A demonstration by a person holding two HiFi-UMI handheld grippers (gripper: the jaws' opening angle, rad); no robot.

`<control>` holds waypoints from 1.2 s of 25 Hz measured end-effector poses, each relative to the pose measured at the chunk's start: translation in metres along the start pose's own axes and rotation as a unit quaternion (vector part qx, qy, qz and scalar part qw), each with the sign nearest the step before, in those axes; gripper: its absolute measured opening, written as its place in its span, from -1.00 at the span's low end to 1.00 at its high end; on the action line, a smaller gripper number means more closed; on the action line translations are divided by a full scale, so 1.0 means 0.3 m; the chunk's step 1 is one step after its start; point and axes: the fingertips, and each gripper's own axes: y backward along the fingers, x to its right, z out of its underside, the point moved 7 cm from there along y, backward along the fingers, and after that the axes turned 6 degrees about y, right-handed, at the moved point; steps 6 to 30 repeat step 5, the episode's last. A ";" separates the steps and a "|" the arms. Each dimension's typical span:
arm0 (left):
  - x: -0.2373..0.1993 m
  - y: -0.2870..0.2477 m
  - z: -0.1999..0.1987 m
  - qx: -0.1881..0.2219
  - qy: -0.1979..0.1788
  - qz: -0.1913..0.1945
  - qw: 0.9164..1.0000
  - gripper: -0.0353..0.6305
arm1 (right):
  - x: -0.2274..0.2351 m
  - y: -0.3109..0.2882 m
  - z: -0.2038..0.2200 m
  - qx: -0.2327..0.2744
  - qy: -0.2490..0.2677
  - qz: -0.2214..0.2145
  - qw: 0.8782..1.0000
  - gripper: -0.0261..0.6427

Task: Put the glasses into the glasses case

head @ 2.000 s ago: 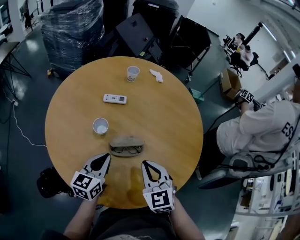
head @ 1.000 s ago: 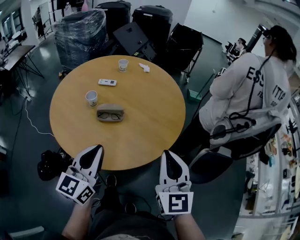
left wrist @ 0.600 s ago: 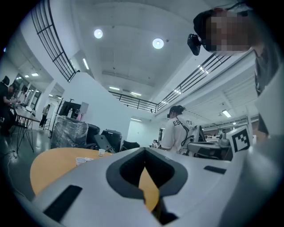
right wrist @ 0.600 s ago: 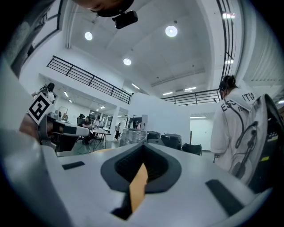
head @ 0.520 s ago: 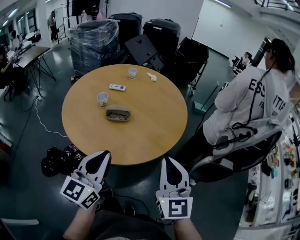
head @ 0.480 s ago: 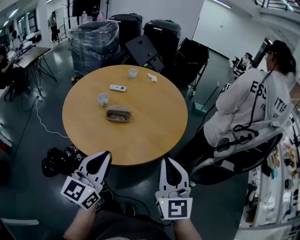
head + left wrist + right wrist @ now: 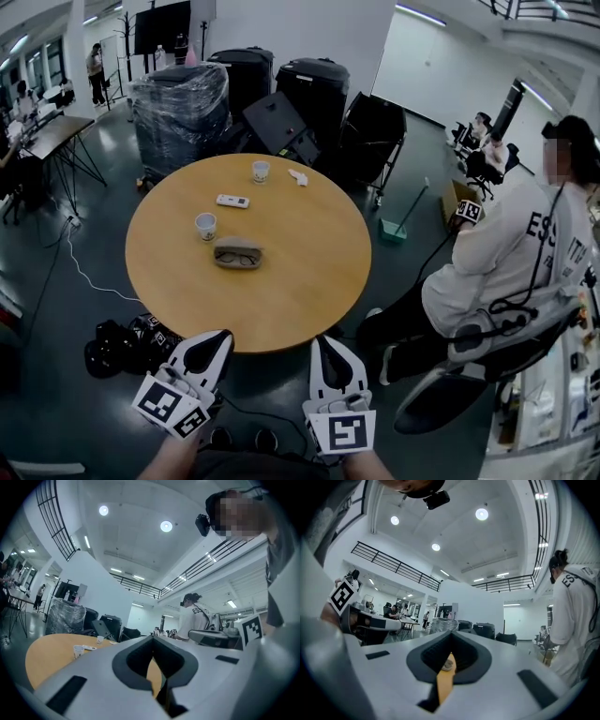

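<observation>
Held level, side by side, just off the near edge of the round tan wooden tabletop (image 7: 309,272): white left tool (image 7: 223,334) and white right tool (image 7: 322,340), each with jaws pressed together on nothing. Left of centre, well apart from both: open beige oval glasses case (image 7: 237,247), dark-framed glasses (image 7: 236,260) lying in it, long axis along that near edge.
</observation>
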 end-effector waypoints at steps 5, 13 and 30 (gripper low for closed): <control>-0.047 0.042 -0.024 -0.002 0.001 0.014 1.000 -0.88 | -0.078 -0.024 -0.027 0.009 0.013 -0.003 1.000 -0.96; -0.047 0.042 -0.024 -0.002 0.001 0.014 1.000 -0.88 | -0.078 -0.024 -0.027 0.009 0.013 -0.003 1.000 -0.96; -0.047 0.042 -0.024 -0.002 0.001 0.014 1.000 -0.88 | -0.078 -0.024 -0.027 0.009 0.013 -0.003 1.000 -0.96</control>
